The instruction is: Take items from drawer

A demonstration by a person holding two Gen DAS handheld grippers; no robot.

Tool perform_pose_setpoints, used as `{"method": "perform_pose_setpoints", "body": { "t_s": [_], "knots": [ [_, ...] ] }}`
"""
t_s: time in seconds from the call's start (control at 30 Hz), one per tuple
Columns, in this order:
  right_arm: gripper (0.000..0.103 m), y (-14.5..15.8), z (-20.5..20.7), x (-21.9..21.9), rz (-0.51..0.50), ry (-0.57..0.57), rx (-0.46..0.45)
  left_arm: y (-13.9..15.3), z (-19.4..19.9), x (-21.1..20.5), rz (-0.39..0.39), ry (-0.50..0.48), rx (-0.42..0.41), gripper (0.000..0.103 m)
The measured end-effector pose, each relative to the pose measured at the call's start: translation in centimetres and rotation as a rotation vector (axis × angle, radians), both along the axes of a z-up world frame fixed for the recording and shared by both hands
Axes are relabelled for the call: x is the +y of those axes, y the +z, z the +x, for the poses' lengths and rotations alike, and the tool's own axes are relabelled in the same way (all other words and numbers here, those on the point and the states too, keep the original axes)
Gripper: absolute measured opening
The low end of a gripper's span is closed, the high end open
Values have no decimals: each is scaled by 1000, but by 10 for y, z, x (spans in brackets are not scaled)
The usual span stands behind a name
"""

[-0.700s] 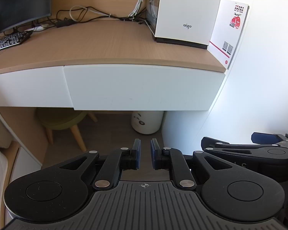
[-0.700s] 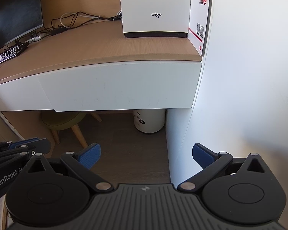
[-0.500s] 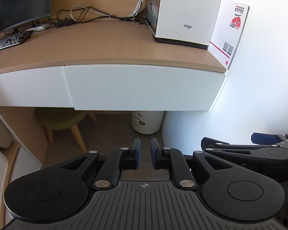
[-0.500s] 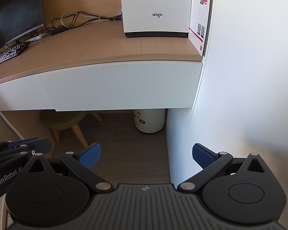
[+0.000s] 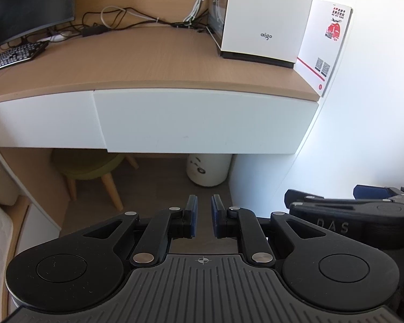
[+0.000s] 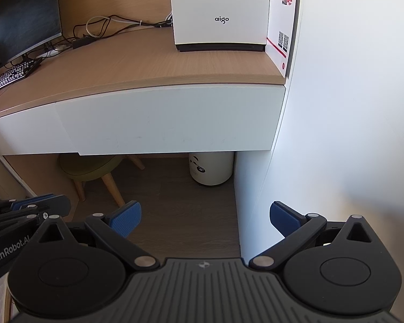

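White drawer (image 5: pixel 202 121) closed flush under the wooden desktop (image 5: pixel 148 59), at the desk's right end beside the wall, a 2nd white front (image 5: pixel 40 121) to its left. Left gripper (image 5: pixel 203 215) near-closed on nothing, a narrow gap between blue pads, well short of the drawer. Right gripper (image 6: pixel 204 215) spread wide, empty. On the desktop: white aigo case (image 6: pixel 220 10) far right, keyboard (image 5: pixel 16 53) far left. Below: green stool (image 6: pixel 91 167), white bin (image 6: pixel 211 168).

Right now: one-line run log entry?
phase: approach | drawer: closed | left gripper: nearly shut, empty | right gripper: open, empty | contact: none
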State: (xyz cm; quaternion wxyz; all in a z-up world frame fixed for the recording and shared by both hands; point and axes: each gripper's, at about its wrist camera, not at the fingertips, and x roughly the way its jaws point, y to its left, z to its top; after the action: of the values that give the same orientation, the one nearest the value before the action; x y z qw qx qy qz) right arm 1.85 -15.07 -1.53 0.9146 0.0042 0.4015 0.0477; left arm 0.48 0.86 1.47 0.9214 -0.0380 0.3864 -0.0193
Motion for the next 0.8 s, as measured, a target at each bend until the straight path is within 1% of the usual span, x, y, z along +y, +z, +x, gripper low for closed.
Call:
{"method": "perform_pose_setpoints", "body": {
  "t_s": [0.1, 0.3, 0.53, 0.8],
  "knots": [
    [102, 6, 2, 0, 14, -10, 0, 5, -2, 5, -4, -14, -3, 14],
    [102, 10, 1, 11, -16, 10, -3, 9, 5, 15, -12, -19, -1, 14],
    [102, 11, 5, 23, -48, 15, 4, 6, 11, 25, -37, -42, 10, 14],
    [102, 9, 17, 42, -77, 9, 14, -1, 20, 49, -56, -36, 20, 14]
  ]
}}
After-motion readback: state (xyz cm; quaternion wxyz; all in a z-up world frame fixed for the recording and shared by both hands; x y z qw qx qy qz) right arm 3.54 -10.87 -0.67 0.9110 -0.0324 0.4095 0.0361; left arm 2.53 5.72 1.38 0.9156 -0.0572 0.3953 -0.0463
